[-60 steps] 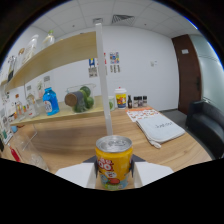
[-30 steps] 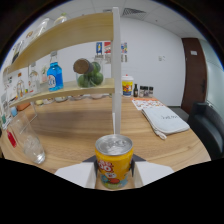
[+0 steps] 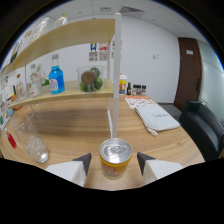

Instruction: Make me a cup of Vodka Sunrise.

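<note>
Yellow can (image 3: 115,158) gripped between gripper (image 3: 114,163) fingers, both pressing its sides, held above wooden table (image 3: 90,127). Left of can: glass with ice (image 3: 34,145). Beyond can: white post (image 3: 116,75), shelf with blue bottle (image 3: 55,75).

Office room: white walls, ceiling vents, brown door (image 3: 186,67), black chair (image 3: 204,127), wooden table (image 3: 80,131), bottle shelf (image 3: 70,35).

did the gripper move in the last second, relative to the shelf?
Yes. The gripper, its jaws holding the can, has swung left and closer: the shelf and blue bottle have shifted rightward and grown larger behind the can.
</note>
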`<state>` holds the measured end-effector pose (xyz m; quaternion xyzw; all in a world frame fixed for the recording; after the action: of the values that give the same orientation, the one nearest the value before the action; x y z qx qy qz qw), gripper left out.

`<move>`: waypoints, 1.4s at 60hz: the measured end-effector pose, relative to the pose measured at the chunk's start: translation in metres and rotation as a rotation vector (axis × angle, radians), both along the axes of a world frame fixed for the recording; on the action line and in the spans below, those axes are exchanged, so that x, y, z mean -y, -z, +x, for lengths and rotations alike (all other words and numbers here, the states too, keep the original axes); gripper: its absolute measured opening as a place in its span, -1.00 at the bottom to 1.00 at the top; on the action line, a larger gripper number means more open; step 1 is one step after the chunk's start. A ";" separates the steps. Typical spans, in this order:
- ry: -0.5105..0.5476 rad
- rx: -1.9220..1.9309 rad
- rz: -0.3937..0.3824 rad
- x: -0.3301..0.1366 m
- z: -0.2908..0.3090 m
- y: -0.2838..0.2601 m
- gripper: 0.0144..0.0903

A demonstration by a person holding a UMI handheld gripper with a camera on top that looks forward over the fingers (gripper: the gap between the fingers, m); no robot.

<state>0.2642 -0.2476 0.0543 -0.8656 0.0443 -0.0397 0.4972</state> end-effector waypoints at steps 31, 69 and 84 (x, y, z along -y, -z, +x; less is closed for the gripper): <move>-0.043 -0.038 0.133 0.080 -0.165 -0.115 0.87; -0.193 -0.071 0.298 -0.084 -0.319 -0.176 0.73; -0.153 -0.039 0.249 -0.130 -0.320 -0.146 -0.04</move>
<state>-0.0559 -0.1172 0.1998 -0.7986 -0.0076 0.0209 0.6014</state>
